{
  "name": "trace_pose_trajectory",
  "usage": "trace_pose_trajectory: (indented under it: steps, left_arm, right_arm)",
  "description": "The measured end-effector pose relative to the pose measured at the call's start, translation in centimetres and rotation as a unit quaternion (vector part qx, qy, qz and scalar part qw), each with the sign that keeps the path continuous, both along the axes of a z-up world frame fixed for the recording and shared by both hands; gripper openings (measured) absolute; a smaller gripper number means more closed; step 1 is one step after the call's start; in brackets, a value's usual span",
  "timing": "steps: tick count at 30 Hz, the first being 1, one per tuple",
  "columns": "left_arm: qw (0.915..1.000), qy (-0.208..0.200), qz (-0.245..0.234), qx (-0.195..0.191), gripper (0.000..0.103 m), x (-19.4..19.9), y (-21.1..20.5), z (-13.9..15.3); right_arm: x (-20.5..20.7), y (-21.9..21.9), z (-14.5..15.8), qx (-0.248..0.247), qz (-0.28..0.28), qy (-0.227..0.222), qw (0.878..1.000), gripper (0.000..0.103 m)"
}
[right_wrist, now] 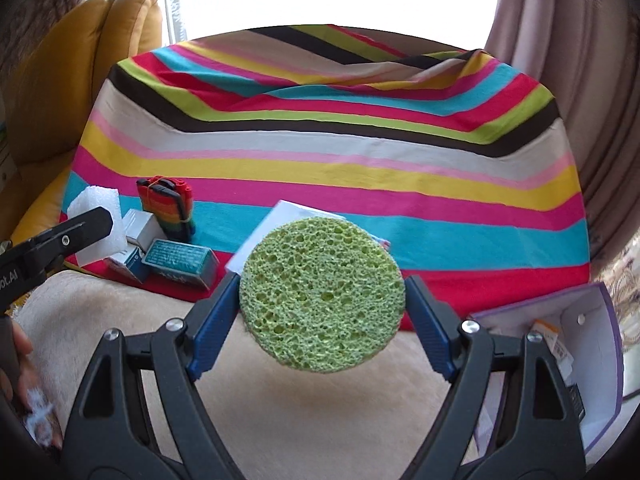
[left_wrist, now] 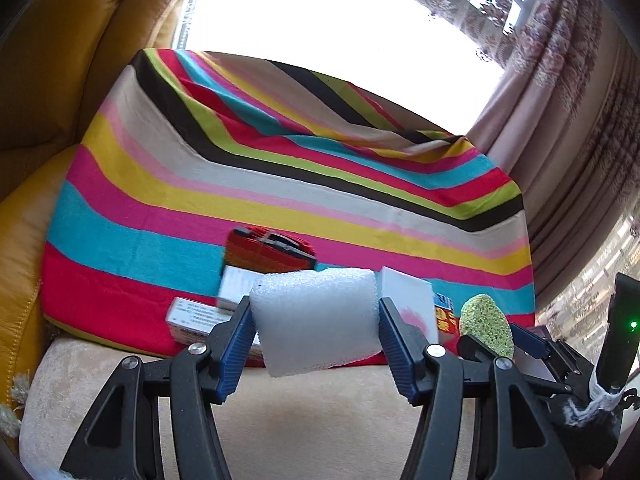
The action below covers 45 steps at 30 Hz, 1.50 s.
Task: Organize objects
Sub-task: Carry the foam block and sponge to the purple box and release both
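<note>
My left gripper [left_wrist: 316, 312] is shut on a white foam block [left_wrist: 316, 320] and holds it above the beige seat. My right gripper [right_wrist: 322, 300] is shut on a round green sponge [right_wrist: 322, 296], also held in the air; the sponge shows edge-on in the left wrist view [left_wrist: 486, 326]. The foam block [right_wrist: 98, 220] and left gripper also show at the far left of the right wrist view. Behind them on the striped cloth lie a rainbow strap bundle [right_wrist: 168, 208], a teal box [right_wrist: 178, 262], a small white box [right_wrist: 138, 226] and a white card box [left_wrist: 408, 300].
A striped cloth [right_wrist: 360, 152] covers a cushion on the beige seat [right_wrist: 320, 420]. A yellow leather armchair [left_wrist: 60, 80] stands at left. An open white box with purple edges [right_wrist: 576, 360] sits at right. Curtains [left_wrist: 580, 100] and a bright window are behind.
</note>
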<state>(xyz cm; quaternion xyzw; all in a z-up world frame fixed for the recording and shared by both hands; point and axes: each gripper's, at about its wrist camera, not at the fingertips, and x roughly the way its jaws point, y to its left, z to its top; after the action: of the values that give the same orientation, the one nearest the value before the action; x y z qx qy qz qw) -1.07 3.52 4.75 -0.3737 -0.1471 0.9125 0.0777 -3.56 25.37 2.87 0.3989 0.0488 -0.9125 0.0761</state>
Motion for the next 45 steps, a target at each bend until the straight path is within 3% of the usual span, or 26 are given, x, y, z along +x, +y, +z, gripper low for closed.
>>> trace_pose_trajectory:
  steps: [23,40,45]
  left_arm:
    - [0.9891,-0.012,-0.139,-0.049,0.061,1.8,14.6,0.6]
    - [0.9639,-0.035,-0.261,-0.037,0.061,2.2,25.3,-0.1]
    - [0.9475,-0.041,-0.316,-0.028,0.061,3.2,27.8,-0.2]
  right_arm:
    - [5.8,12.6,1.2,-0.069,-0.111,0.011,0.991,0.084]
    - [9.7,25.3,-0.5,-0.054,-0.250,-0.011,0.967,0.084]
    - [10.2,27.3,-0.3,-0.050,-0.273,-0.008,0.961,0.084]
